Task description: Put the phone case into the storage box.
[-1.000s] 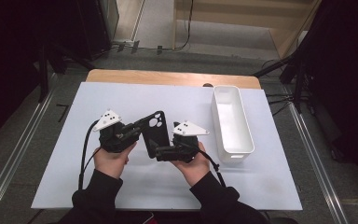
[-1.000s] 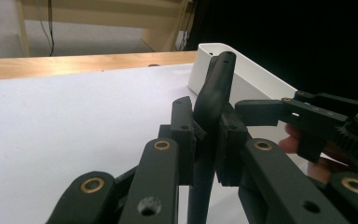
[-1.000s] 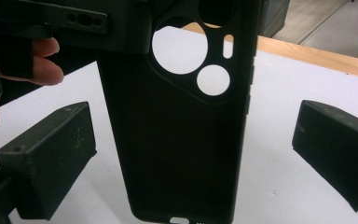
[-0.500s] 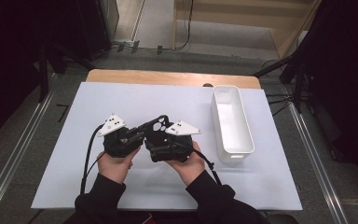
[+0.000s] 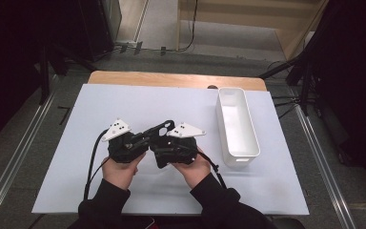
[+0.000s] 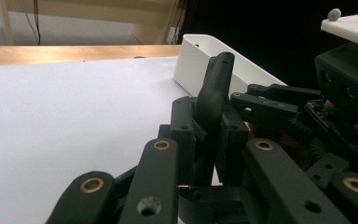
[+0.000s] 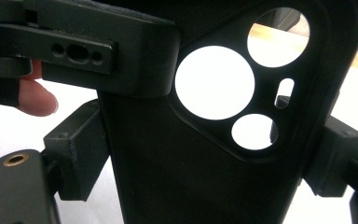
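Both grippers meet over the near middle of the white surface, left of the white bin. Left gripper and right gripper face each other, nearly touching, a black phone case between them, tilted, its far end angled toward the bin. Right gripper's fingers have just been closing across the case. Left hand and right hand sit below. The bin lies lengthwise, well apart from the grippers.

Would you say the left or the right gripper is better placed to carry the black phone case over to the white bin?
Right: the right gripper is nearer the white bin, and its jaws straddle the phone case.
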`<state>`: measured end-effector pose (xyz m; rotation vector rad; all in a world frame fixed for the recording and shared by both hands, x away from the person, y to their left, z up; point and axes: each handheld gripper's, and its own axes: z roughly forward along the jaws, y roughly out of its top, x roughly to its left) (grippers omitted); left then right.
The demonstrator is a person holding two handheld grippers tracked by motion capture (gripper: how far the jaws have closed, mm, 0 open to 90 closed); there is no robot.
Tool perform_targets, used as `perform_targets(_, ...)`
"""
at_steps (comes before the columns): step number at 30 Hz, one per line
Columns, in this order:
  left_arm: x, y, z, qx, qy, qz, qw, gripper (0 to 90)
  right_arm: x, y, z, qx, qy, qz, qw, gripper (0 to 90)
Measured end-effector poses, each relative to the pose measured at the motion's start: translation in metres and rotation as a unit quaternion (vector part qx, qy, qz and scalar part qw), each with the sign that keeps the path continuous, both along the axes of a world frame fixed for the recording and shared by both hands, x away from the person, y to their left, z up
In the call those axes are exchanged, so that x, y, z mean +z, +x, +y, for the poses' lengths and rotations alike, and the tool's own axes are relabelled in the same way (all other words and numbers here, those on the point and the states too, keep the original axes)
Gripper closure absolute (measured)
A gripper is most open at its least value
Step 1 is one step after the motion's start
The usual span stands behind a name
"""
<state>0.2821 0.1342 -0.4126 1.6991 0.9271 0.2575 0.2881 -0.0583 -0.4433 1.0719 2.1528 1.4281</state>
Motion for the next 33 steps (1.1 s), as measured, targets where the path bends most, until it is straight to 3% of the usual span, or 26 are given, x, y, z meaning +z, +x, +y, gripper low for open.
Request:
perform_targets(2,0.000,0.001,0.000,-0.005,-0.005,-0.001,1.0000,78.8,0.001,0.000,-0.001,-0.003,-0.003,-0.003,1.0000,13.4)
perform_targets(6,0.001,0.001,0.000,-0.004,-0.008,-0.013,0.9999,67.8,0.001,-0.001,-0.002,-0.003,-0.007,-0.004,1.0000,13.4)
perform_targets(10,0.002,0.003,0.002,-0.005,-0.011,-0.012,0.9999,60.8,-0.001,0.002,-0.006,-0.007,-0.009,-0.001,0.9999,13.4)
perform_targets(18,0.005,0.002,0.003,-0.012,-0.013,-0.013,0.9997,56.0,0.002,0.010,-0.026,-0.034,0.005,0.000,0.9994,13.4)
perform_targets(21,0.005,0.001,0.003,-0.017,-0.003,-0.015,0.9997,55.4,0.003,0.013,-0.033,-0.043,0.009,0.001,0.9991,13.4)
perform_targets(24,0.003,0.002,0.002,-0.020,0.008,-0.031,0.9993,52.4,0.005,0.015,-0.039,-0.050,0.012,0.000,0.9987,13.4)
perform_targets(29,-0.004,0.005,0.002,-0.038,0.012,-0.031,0.9987,44.0,0.007,0.017,-0.046,-0.057,0.013,-0.003,0.9983,13.4)
perform_targets(33,-0.013,0.006,0.003,-0.046,0.018,-0.063,0.9968,36.4,0.008,0.018,-0.049,-0.060,0.010,-0.009,0.9981,13.4)
